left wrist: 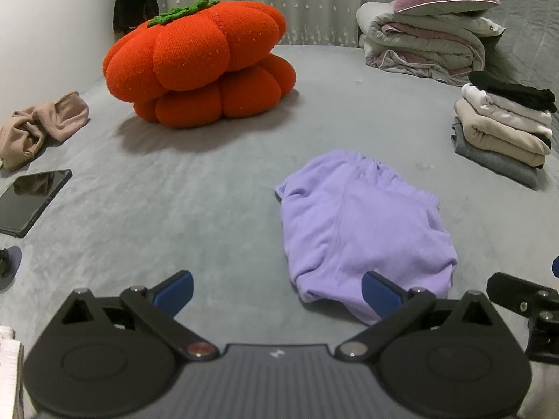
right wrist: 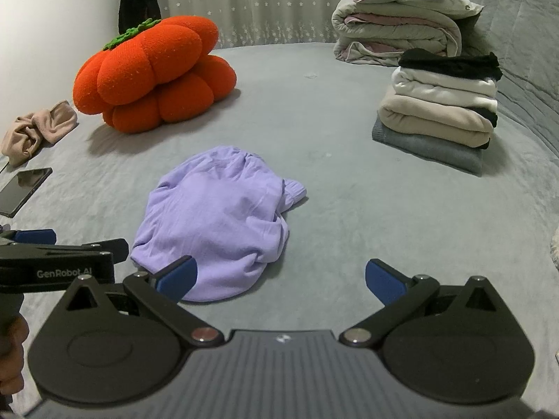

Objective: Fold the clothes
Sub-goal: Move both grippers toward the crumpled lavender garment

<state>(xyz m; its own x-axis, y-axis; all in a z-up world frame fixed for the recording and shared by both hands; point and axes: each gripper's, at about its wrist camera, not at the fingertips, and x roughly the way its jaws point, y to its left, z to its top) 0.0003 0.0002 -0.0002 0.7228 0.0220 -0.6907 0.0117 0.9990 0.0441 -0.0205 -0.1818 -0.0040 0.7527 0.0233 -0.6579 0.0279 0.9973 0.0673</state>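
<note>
On bed (left wrist: 209, 181) | lilac garment (left wrist: 363, 230) bunched | both grippers' fingers (left wrist: 176, 291) spread, empty

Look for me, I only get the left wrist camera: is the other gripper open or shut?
Observer: Open. The right wrist view shows the right gripper standing wide, with nothing between its fingers.
Operator: Is a sleeve hiding on the side I can't see?
Observer: Yes, a ribbed cuff pokes out on the right of the purple garment.
Operator: Who holds my left gripper?
Observer: A person's hand shows just below it, at the right wrist view's left edge.
</note>
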